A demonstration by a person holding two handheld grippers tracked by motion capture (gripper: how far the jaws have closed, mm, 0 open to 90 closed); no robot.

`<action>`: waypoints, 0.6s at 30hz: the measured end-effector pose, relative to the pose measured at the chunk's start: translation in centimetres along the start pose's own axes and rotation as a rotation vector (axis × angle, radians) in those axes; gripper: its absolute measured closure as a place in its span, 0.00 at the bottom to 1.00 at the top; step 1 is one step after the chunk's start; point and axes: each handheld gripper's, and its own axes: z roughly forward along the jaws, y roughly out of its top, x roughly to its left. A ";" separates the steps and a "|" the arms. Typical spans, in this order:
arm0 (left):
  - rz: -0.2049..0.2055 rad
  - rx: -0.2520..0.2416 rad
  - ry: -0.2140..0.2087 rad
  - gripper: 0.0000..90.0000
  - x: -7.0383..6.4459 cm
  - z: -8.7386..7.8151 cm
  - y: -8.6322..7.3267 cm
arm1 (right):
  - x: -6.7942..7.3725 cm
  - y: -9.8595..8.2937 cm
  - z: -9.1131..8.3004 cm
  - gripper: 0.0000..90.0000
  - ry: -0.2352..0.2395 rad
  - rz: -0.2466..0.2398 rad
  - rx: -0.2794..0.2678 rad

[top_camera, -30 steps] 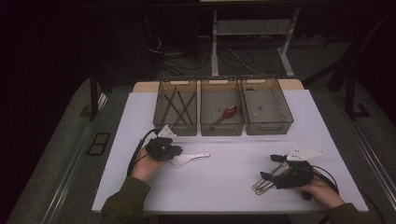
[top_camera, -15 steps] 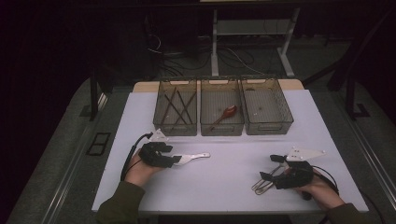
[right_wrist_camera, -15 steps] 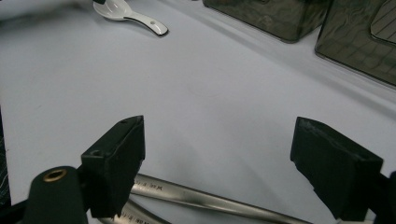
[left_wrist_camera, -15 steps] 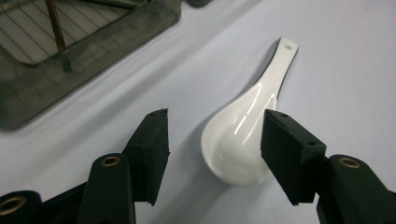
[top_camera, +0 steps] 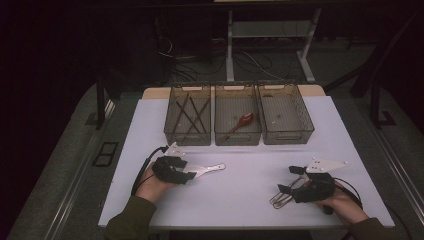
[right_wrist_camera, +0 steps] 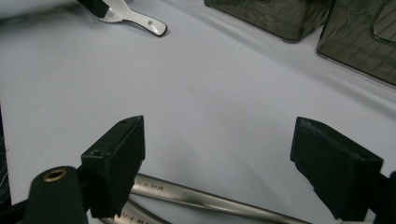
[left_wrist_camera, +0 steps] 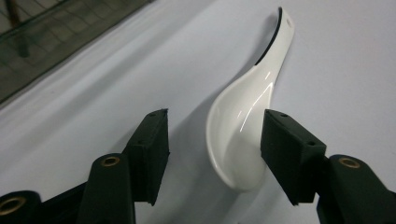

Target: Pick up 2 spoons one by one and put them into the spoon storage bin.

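my left fingers [left_wrist_camera: 212, 154] gaping open, straddling white ceramic spoon [left_wrist_camera: 243, 126] bowl; handle pointing straight away. right fingers [right_wrist_camera: 233, 163] open over metal tongs [right_wrist_camera: 205, 198].

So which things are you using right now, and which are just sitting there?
In use:
- left gripper, jaws open around the white spoon
- right gripper, jaws open over the metal utensils

Just sitting there:
- left bin holding dark sticks
- middle bin holding a red spoon
- right bin
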 end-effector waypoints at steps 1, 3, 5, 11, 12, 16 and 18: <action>0.009 0.006 -0.005 0.47 0.0 0.0 0.0 | 0.0 0.0 0.0 0.19 0.000 -0.001 0.000; 0.008 0.004 -0.013 0.48 -0.2 0.0 0.0 | 0.0 0.0 0.0 0.19 0.000 -0.001 -0.001; 0.015 -0.002 -0.024 0.51 -0.2 0.1 0.0 | 0.0 0.0 0.0 0.19 0.000 -0.001 -0.002; 0.033 0.008 -0.047 0.60 -0.4 0.1 0.1 | 0.0 0.0 0.0 0.19 -0.001 0.000 -0.002; 0.040 0.009 -0.049 0.61 -0.4 0.1 0.1 | 0.0 0.0 0.0 0.19 -0.001 0.000 -0.002; 0.053 0.023 -0.035 0.64 -0.7 0.1 0.2 | 0.0 0.0 0.0 0.19 -0.001 0.002 -0.004; 0.077 0.026 -0.034 0.66 -0.7 0.1 0.2 | 0.0 0.0 0.0 0.19 -0.001 0.001 -0.003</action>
